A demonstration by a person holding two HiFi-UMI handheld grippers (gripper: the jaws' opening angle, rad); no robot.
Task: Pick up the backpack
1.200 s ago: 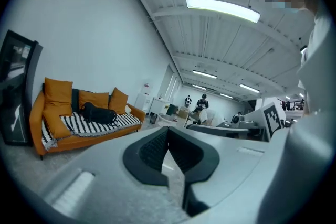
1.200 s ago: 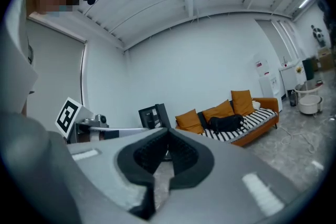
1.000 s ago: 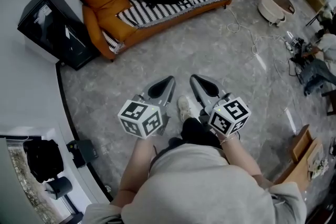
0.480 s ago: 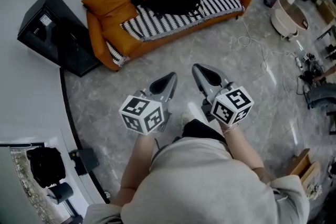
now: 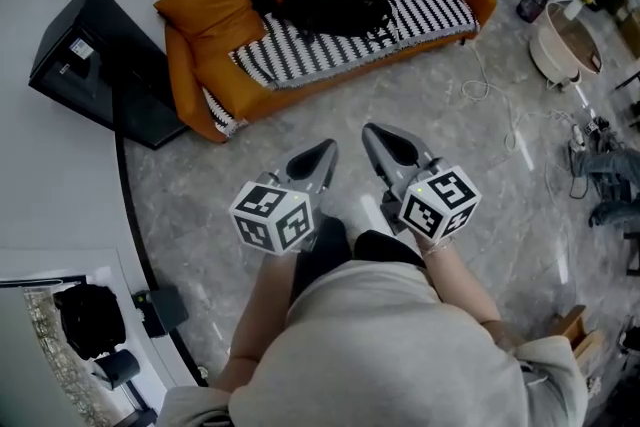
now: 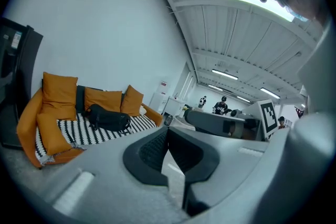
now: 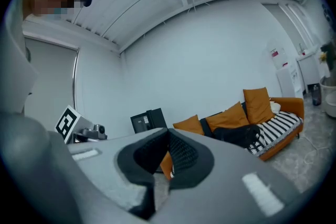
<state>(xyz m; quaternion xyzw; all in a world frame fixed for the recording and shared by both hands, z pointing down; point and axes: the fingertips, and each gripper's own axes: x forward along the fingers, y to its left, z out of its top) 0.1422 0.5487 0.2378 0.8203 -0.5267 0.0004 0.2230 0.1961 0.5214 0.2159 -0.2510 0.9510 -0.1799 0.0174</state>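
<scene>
This looks like the approach step. The backpack [image 5: 335,12] lies on its side on the striped seat of the orange sofa [image 5: 188,80], in front of the back cushions and well apart from both claws. The left claw [image 5: 322,152] and the right claw [image 5: 373,134] are held side by side over the grey floor [image 5: 450,145], pointing toward the sofa. Each is pinched fully together with nothing between its jaws. In each claw's own view the backpack shows small and far beyond the tips.

The next move, as I judge it, is to close the gap to the sofa, spread at least one claw, and aim it at a strap or top handle. No handle can be made out from here, so it needs finding up close.

As for containers, the backpack looks rounded and filled, though I cannot tell whether it is zipped. A pale round tub [image 5: 565,45] stands on the floor to the right of the sofa. I cannot make out anything inside it.
</scene>
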